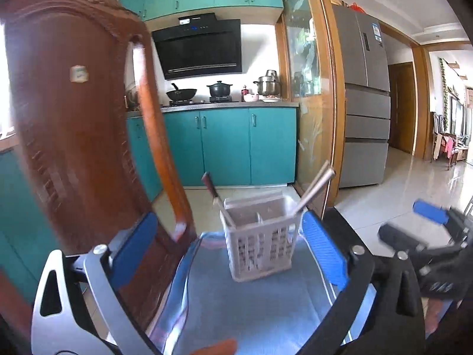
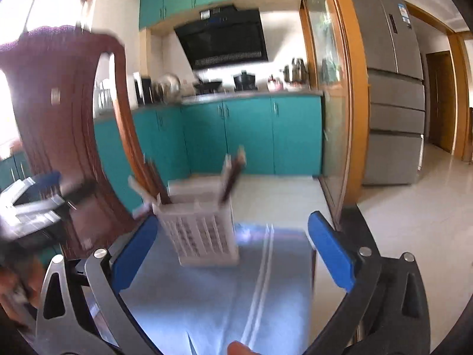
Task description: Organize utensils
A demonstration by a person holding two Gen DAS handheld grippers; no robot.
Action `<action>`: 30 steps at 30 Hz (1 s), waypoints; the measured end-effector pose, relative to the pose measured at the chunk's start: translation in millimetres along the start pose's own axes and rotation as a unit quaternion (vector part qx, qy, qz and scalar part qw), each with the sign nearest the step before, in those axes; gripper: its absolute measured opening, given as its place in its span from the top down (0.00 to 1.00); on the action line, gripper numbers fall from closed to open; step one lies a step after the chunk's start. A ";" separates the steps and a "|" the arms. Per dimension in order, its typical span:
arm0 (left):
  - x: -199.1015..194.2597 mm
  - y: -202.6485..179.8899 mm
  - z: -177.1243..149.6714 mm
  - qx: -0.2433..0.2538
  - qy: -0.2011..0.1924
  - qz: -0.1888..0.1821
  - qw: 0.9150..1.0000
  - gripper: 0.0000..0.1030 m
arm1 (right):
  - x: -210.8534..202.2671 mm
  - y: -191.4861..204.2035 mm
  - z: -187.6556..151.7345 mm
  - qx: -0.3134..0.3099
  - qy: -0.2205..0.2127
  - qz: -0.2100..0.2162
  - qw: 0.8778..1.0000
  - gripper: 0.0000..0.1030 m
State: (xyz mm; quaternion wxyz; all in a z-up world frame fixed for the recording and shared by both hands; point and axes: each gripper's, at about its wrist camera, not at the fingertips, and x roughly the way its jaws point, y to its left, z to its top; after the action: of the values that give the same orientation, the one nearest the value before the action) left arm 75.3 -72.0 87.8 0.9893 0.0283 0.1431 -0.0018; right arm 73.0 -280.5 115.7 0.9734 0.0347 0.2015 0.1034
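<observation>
Both tongs, left gripper (image 1: 227,251) and right gripper (image 2: 233,254), gape wide, empty; utensils (image 1: 313,189) stand tilted in the upright caddy (image 1: 260,242) (no legible writing).

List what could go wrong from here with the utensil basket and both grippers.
1. The white slotted plastic utensil basket sits on the blue cloth with long handles leaning out above its rim; a bump could tip it.
2. The open left gripper is close to the carved brown wooden chair back and might knock it.
3. The open right gripper is nearby; they might collide.
</observation>
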 end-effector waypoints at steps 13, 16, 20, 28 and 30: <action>-59.1 8.3 -42.4 -0.032 0.025 -0.014 0.999 0.04 | -48.1 26.2 -40.2 -0.037 0.020 -0.031 0.999 0.03; -68.9 11.5 -40.9 -0.034 0.018 -0.015 0.999 0.04 | -55.3 29.7 -37.9 -0.040 0.015 -0.032 0.999 0.03; -72.2 13.6 -37.7 -0.034 0.015 -0.016 0.999 0.04 | -62.3 33.5 -35.7 -0.043 0.008 -0.031 0.999 0.03; -70.2 11.5 -36.6 -0.028 0.017 -0.014 0.999 0.04 | -62.4 36.1 -35.5 -0.044 0.008 -0.027 0.999 0.03; -69.9 11.3 -36.3 -0.027 0.018 -0.013 0.999 0.04 | -61.8 37.0 -35.4 -0.046 0.009 -0.028 0.999 0.03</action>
State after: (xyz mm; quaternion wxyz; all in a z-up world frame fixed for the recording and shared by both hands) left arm -1.9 -59.0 73.5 0.9869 -0.0003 0.1613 -0.0099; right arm -3.5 -256.8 111.1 0.9747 -0.0163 0.2058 0.0855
